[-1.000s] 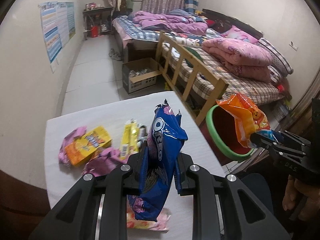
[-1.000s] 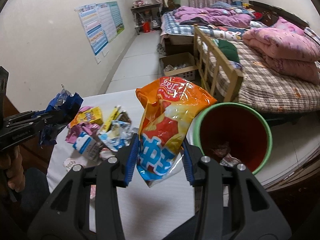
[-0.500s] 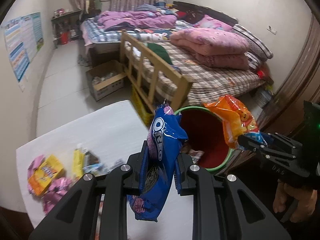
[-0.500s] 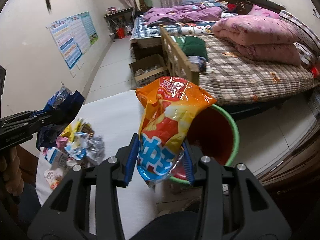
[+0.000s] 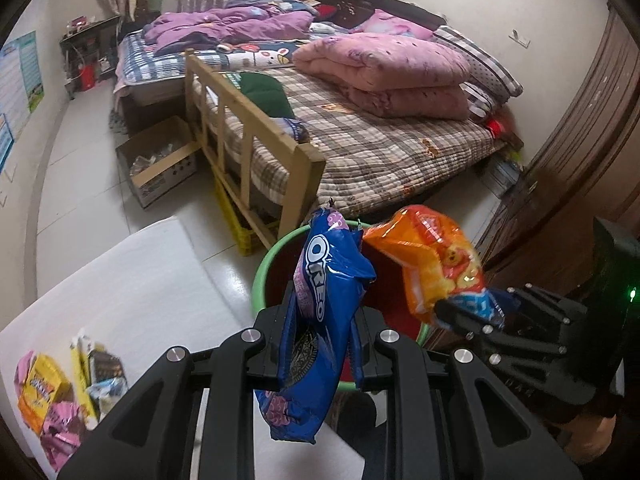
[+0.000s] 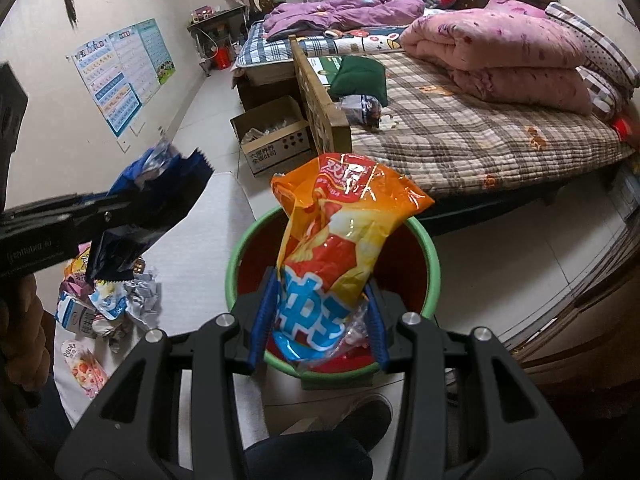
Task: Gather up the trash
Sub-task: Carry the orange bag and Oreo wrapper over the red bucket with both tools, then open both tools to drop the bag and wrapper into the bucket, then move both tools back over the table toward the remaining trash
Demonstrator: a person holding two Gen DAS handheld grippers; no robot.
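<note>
The left tool [image 5: 320, 344] is clamped on a blue wrapper [image 5: 320, 308] reading "OREO"; the right tool [image 6: 318, 320] is clamped on an orange chip bag [image 6: 336, 248]. Both hang over the green-rimmed bucket [image 6: 434, 260] beside the tabletop [image 5: 132, 280].

L gripper [image 5: 320, 344] pointed steeply down, jaws clamped tight, a wrapper pinched between the pads. In the R wrist view it came in from the left edge as a flat black bar [image 6: 132, 216], w/ the person's hand [image 6: 20, 336] behind it at lower left. R gripper [image 6: 318, 320] tilted down too, blue pads [image 6: 262, 316] pressed on both sides of a bag. From the L wrist view it sat at right [image 5: 468, 316], fingers aimed left, w/ a hand [image 5: 592, 440] underneath it, partly visible.
</note>
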